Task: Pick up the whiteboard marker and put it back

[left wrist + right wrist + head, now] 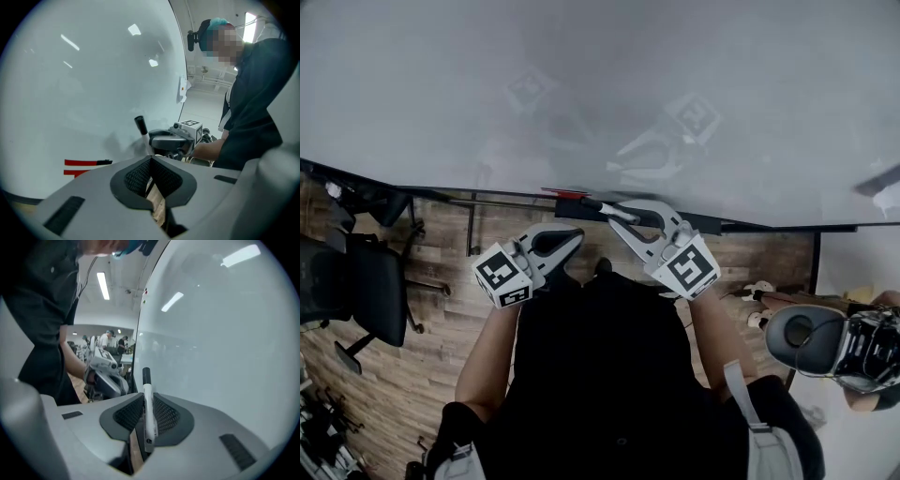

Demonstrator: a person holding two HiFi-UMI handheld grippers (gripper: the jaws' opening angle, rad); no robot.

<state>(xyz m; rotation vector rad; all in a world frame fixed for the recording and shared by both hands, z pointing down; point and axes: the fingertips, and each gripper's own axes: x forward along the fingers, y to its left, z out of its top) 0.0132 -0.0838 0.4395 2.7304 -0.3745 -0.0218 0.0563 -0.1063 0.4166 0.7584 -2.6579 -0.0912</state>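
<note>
Right hand-held gripper (147, 395) pinches the black-capped whiteboard marker (148, 414) beside the whiteboard (215, 333), left hand-held gripper (151, 161) closed, empty — bump the board and that slim barrel could pivot loose.

A whiteboard (600, 84) fills the upper half of the head view, with a dark ledge (572, 210) running along its lower edge. A red marker (567, 193) lies on that ledge near the middle of the frame. Below is a wooden floor (431, 234), where a black office chair (370, 286) stands at the left edge.
</note>
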